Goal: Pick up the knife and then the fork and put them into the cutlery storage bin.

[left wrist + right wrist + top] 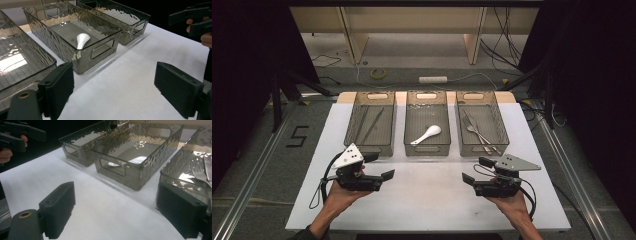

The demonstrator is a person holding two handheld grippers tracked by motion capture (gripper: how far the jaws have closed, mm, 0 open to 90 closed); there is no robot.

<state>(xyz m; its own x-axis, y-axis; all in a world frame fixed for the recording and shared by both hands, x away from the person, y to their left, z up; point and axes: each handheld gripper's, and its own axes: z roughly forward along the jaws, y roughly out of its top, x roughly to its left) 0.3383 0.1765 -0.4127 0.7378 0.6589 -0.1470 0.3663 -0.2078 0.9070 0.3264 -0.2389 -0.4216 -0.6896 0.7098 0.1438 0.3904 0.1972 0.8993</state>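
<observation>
A white table (427,200) carries three smoky clear bins in a row along its far half. The left bin (370,122) holds a pair of thin dark sticks (373,124) lying lengthwise. The middle bin (427,124) holds a white spoon (427,134), its bowl toward the right and far side, its handle pointing to the near left. The right bin (477,122) holds a fork (474,131) and another long metal piece beside it; what that piece is cannot be told.

Near the front edge, the left gripper (378,166) hovers just before the left bin, held in a hand (343,192) coming from below. Its jaws stand wide apart with nothing between them; in the left gripper view they frame bare table, with the middle bin and spoon (82,40) ahead. The right gripper (476,170) sits before the right bin, held in the other hand (511,200). Its jaws are also wide and empty; in the right gripper view the right jaw lies close against the near wall of the right bin (185,170), where the fork (198,171) shows through the rim.

Behind the table, a roll of tape (378,73) and a white power strip (433,79) lie on the floor.
</observation>
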